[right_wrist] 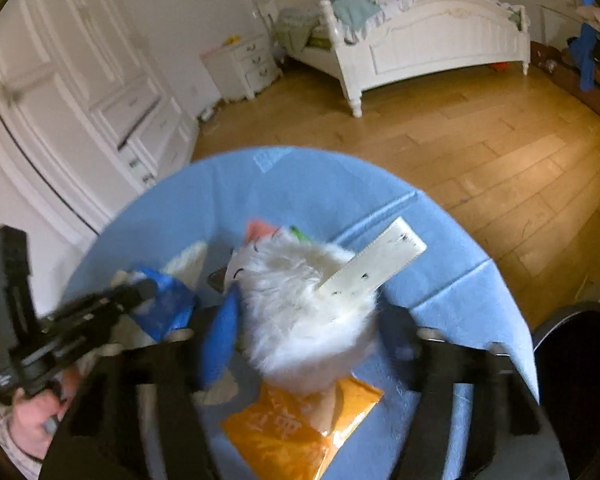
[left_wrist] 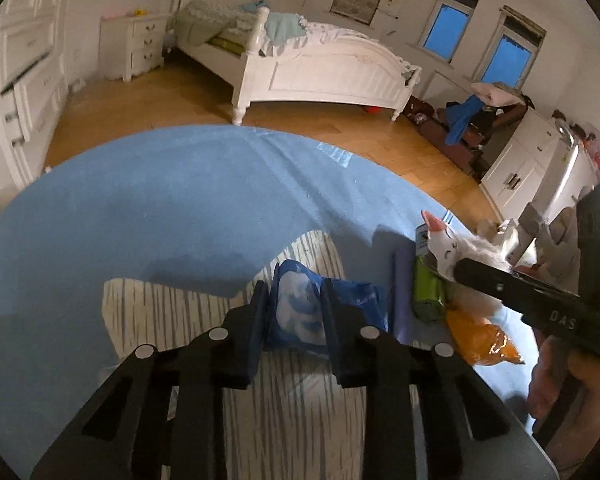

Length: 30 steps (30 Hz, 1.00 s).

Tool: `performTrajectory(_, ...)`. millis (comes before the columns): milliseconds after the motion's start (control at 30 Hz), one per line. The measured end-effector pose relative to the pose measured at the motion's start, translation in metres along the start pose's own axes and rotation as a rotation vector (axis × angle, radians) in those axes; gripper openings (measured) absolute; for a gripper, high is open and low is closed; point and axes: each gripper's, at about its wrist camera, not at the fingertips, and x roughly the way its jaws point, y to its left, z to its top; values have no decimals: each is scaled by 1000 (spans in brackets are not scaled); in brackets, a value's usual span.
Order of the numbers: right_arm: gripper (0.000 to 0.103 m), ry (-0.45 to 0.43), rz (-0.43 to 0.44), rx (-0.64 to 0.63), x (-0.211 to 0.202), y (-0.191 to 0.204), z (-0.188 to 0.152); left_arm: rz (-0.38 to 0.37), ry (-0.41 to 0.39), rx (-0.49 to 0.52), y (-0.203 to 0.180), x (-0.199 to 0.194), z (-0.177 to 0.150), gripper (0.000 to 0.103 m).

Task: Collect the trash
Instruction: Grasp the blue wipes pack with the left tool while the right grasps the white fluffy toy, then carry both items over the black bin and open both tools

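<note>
A blue and white plastic wrapper (left_wrist: 300, 312) lies on a striped mat (left_wrist: 172, 320), which sits on the blue tablecloth (left_wrist: 180, 220). My left gripper (left_wrist: 295, 286) is shut on the wrapper, with a pad pressing each side. To the right, my right gripper (right_wrist: 312, 312) is shut on a white fluffy plush toy (right_wrist: 300, 320). A pale ruler (right_wrist: 372, 264) sticks out of its fur. Under the toy lies an orange snack packet (right_wrist: 300, 424). A green packet (left_wrist: 428, 292) lies beside it. In the right wrist view the left gripper (right_wrist: 148, 286) holds the wrapper (right_wrist: 168, 304) at the left.
The blue cloth (right_wrist: 320, 188) ends in a curved edge above a wooden floor (right_wrist: 480, 140). A white bed (left_wrist: 320, 68), a nightstand (left_wrist: 136, 44) and white drawers (left_wrist: 28, 80) stand further off. A dark rounded object (right_wrist: 580, 380) sits close on the right. A hand (left_wrist: 556, 380) holds the right gripper.
</note>
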Motion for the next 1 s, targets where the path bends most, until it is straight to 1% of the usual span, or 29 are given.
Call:
performTrajectory(67,46,-19,8,4,-5,-2,-3,-4,-18,-5,-1,-6,-2,22)
performTrajectory(100,40,-34,22,15,-9,-4,-4,-7,-29,-17,-1,-10,-1,22)
performTrajectory(133,39,-58,40,29,-16,-6,-5,-10,-40,-27,0,-13,0,22)
performTrajectory(233,39,-146,65,54,-45,-12,-7,-28,-82,-53,-3,-30,4,21)
performTrajectory(367,39,-267,78,82,-93,-19,-15,-68,-135,-30,-25,-55,12,21)
performTrajectory(400,39,-295,72,88,-106,-22,-18,-80,-143,-20,-32,-58,14,21)
performTrajectory(500,39,-373,18,100,-140,-37,-29,-132,-159,22,-62,-67,18,21)
performTrajectory(567,39,-414,-39,117,-162,-51,-42,-177,-151,56,-88,-68,17,21)
performTrajectory(667,39,-437,-99,158,-181,-75,-60,-229,-131,102,-122,-62,11,21)
performTrajectory(700,39,-446,-123,181,-189,-87,-68,-256,-116,126,-141,-56,8,21)
performTrajectory(867,39,-445,-192,266,-207,-132,-110,-346,-48,201,-209,-29,-14,21)
performTrajectory(1000,39,-425,-227,350,-213,-174,-145,-399,7,237,-250,-7,-29,21)
